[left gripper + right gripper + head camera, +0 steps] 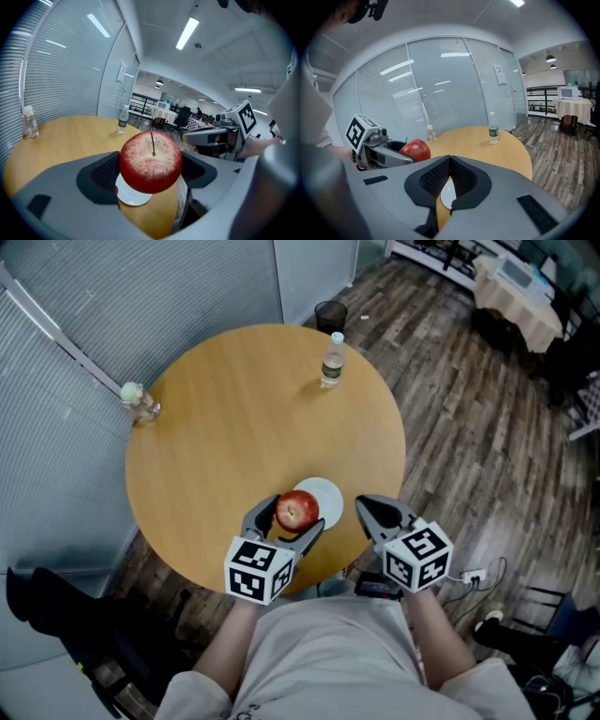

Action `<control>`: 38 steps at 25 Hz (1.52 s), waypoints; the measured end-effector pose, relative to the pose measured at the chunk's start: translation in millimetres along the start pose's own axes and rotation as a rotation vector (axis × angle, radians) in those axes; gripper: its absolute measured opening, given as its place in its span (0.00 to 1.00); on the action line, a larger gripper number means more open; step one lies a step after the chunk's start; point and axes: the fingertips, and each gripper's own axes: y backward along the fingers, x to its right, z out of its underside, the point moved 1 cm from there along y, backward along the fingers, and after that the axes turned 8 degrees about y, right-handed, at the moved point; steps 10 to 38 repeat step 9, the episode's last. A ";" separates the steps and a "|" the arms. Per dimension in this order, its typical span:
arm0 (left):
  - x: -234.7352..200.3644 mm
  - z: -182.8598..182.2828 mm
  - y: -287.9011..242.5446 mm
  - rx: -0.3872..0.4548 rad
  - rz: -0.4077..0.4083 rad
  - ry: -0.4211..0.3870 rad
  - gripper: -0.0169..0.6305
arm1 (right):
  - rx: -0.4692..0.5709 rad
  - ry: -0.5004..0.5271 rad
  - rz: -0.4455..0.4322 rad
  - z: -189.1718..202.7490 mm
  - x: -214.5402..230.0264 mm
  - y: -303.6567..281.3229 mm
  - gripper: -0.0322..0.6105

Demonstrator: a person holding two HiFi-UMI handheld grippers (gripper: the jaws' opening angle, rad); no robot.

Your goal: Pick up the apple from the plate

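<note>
Your left gripper [292, 518] is clamped on the apple [151, 161], pads on opposite sides at its widest girth. That's lower centre of the head view, apparently just clear of the white plate [331, 494]. Right gripper [449, 165], lower right, has its jaws pressed together on nothing. Apple looks firm, smooth-skinned and fairly weighty. It may pivot, and it bruises if over-squeezed. Stem points up; it's near-round, axis roughly vertical.

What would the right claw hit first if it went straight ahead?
Probably bare tabletop just beyond the white plate that shows under the shut right claw; depth unclear.
</note>
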 end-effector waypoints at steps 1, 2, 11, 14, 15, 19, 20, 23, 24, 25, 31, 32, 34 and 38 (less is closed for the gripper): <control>0.3 -0.3 0.0 -0.002 0.001 0.000 0.64 | 0.002 0.001 0.001 -1.2 0.1 0.2 0.10; 0.4 -1.0 0.0 -0.003 0.002 -0.001 0.64 | 0.003 0.002 0.002 -2.5 0.4 0.2 0.10; -3.8 -3.8 -0.1 -0.001 0.001 -0.003 0.64 | 0.001 0.009 0.004 -4.9 2.0 -3.2 0.10; -3.8 -3.8 -0.1 -0.001 0.001 -0.003 0.64 | 0.001 0.009 0.004 -4.9 2.0 -3.2 0.10; -3.8 -3.8 -0.1 -0.001 0.001 -0.003 0.64 | 0.001 0.009 0.004 -4.9 2.0 -3.2 0.10; -3.8 -3.8 -0.1 -0.001 0.001 -0.003 0.64 | 0.001 0.009 0.004 -4.9 2.0 -3.2 0.10; -3.8 -3.8 -0.1 -0.001 0.001 -0.003 0.64 | 0.001 0.009 0.004 -4.9 2.0 -3.2 0.10; -3.8 -3.8 -0.1 -0.001 0.001 -0.003 0.64 | 0.001 0.009 0.004 -4.9 2.0 -3.2 0.10; -3.8 -3.8 -0.1 -0.001 0.001 -0.003 0.64 | 0.001 0.009 0.004 -4.9 2.0 -3.2 0.10; -3.8 -3.8 -0.1 -0.001 0.001 -0.003 0.64 | 0.001 0.009 0.004 -4.9 2.0 -3.2 0.10; -3.8 -3.8 -0.1 -0.001 0.001 -0.003 0.64 | 0.001 0.009 0.004 -4.9 2.0 -3.2 0.10; -3.8 -3.8 -0.1 -0.001 0.001 -0.003 0.64 | 0.001 0.009 0.004 -4.9 2.0 -3.2 0.10; -3.8 -3.8 -0.1 -0.001 0.001 -0.003 0.64 | 0.001 0.009 0.004 -4.9 2.0 -3.2 0.10; -3.8 -3.8 -0.1 -0.001 0.001 -0.003 0.64 | 0.001 0.009 0.004 -4.9 2.0 -3.2 0.10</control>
